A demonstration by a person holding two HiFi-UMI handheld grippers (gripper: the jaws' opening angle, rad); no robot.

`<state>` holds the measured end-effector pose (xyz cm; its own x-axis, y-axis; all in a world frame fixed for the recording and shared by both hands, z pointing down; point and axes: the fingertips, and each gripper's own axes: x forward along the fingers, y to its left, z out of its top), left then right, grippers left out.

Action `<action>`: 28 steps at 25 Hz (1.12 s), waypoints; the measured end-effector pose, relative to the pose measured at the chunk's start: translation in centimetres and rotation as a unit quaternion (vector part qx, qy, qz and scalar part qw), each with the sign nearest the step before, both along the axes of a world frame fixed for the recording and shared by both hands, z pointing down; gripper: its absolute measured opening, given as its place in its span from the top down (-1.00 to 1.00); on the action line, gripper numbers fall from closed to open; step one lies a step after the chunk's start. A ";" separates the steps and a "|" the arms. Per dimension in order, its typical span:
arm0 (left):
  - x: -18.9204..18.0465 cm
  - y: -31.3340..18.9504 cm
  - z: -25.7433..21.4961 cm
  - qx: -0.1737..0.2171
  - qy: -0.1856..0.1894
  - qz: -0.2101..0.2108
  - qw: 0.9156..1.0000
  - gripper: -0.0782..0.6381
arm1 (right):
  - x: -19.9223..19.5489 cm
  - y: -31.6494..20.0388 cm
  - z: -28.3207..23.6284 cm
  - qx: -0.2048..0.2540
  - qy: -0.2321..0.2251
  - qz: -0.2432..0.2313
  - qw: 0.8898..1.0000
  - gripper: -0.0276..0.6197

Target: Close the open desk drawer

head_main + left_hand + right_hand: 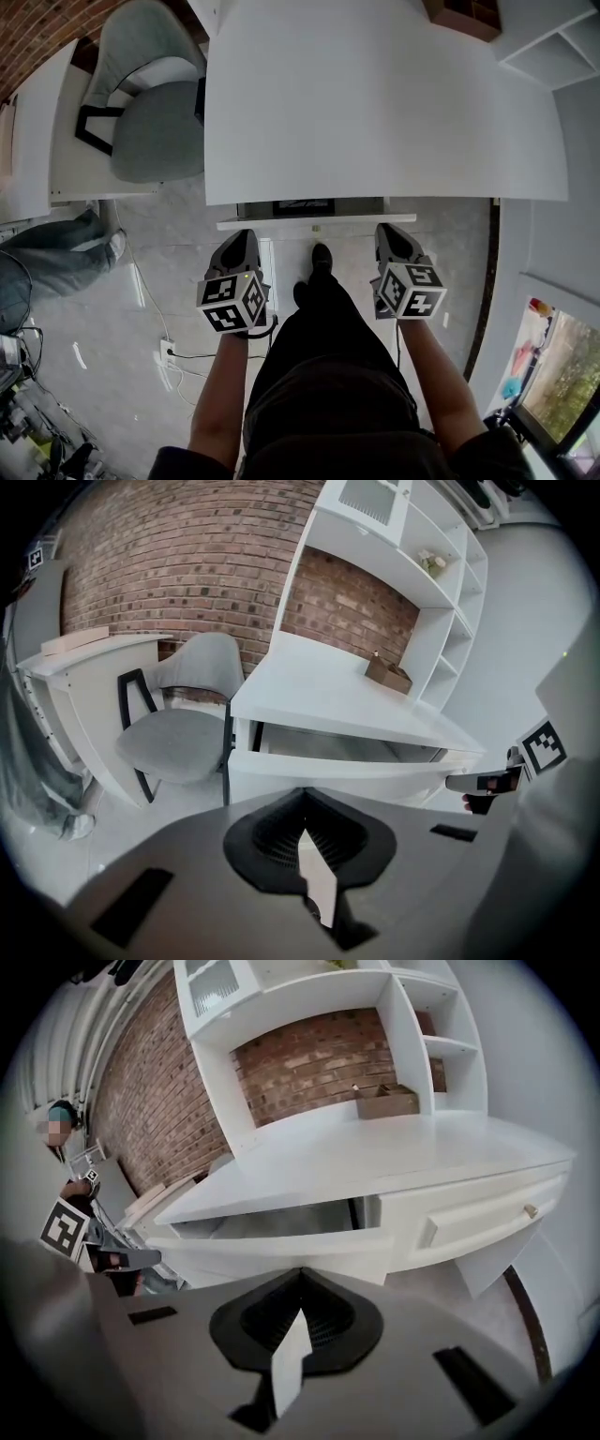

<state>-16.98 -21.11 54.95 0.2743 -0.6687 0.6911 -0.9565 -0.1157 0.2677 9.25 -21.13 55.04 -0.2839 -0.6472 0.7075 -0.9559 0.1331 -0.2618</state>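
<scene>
Pale grey floor (187,246) under white desk (375,94), seen from overhead. Desk drawer (314,222) pulled partway out at desk's front edge, centre. Left gripper (244,238) & right gripper (387,232) held level w/ each other on bare forearms, elbows close to body. Tips aimed fwd at drawer front, near it, one toward each end. Both pairs of jaws closed tip to tip, gripping nothing. Grey chair (155,122) at desk's left; brick wall (187,564) behind.
</scene>
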 end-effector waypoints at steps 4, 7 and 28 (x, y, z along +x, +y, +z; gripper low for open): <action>0.0 -1.2 0.1 0.004 -0.003 -0.004 1.000 0.76 | 0.0 -1.2 0.2 0.004 0.002 -0.006 1.000 0.90; 0.0 -1.9 0.2 0.006 -0.005 -0.008 1.000 0.76 | 0.1 -1.9 0.1 0.007 0.002 -0.008 1.000 0.90; -0.1 -5.2 0.1 0.021 -0.011 -0.032 0.999 0.76 | 0.0 -5.0 0.1 0.019 0.004 -0.021 1.000 0.90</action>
<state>-17.05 -26.30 55.09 0.2141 -0.7131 0.6675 -0.9681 -0.0640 0.2422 9.23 -26.18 55.17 -0.3056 -0.6615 0.6848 -0.9514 0.1830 -0.2478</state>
